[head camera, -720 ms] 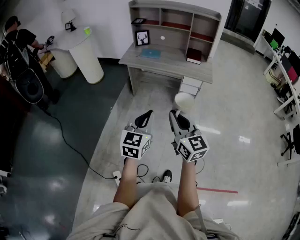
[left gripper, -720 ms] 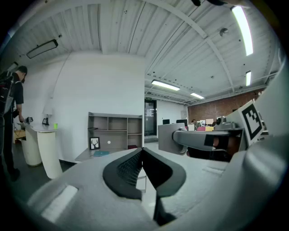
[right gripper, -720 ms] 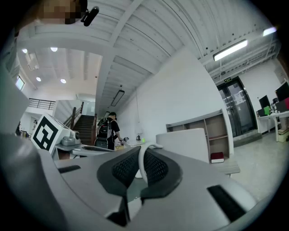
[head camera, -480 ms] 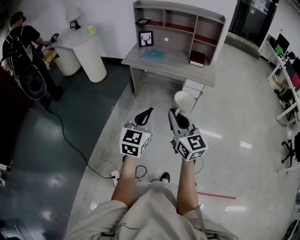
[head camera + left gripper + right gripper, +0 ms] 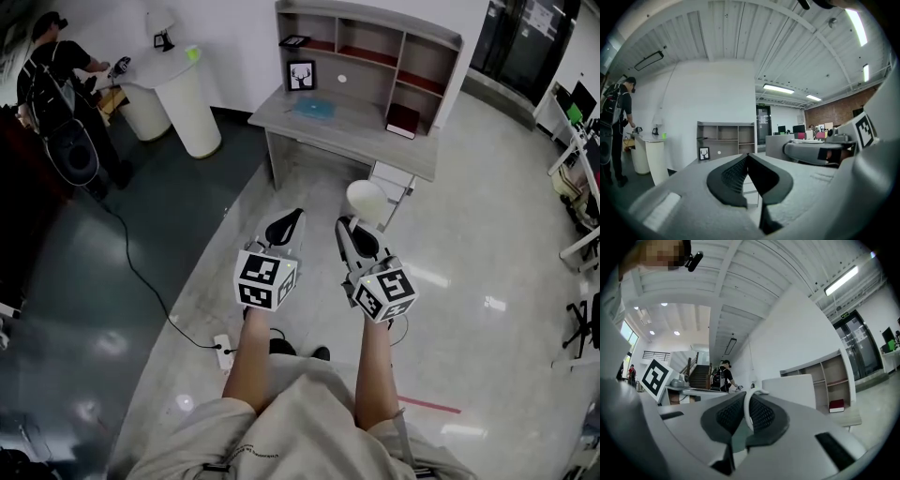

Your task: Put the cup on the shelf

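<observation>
My right gripper (image 5: 348, 225) is shut on the handle of a white cup (image 5: 367, 202), held out in front of me above the floor. In the right gripper view the thin white handle (image 5: 747, 409) is pinched between the dark pads, and the cup body (image 5: 796, 391) rises just beyond them. My left gripper (image 5: 295, 218) is shut with nothing in it, beside the right one. The grey desk (image 5: 361, 139) with its shelf unit (image 5: 375, 47) stands ahead against the white wall, some way off. In the left gripper view the shelf unit (image 5: 725, 139) shows far off.
On the desk lie a teal pad (image 5: 312, 109), a framed deer picture (image 5: 301, 75) and a dark red book (image 5: 402, 120). A white round stand (image 5: 186, 97) and a person (image 5: 64, 103) are at the far left. A power strip (image 5: 223, 351) with a black cable lies on the floor.
The desk and shelf have shifted slightly right and down in the head view as I walk toward them. Both grippers stay shut, the cup still in the right one.
</observation>
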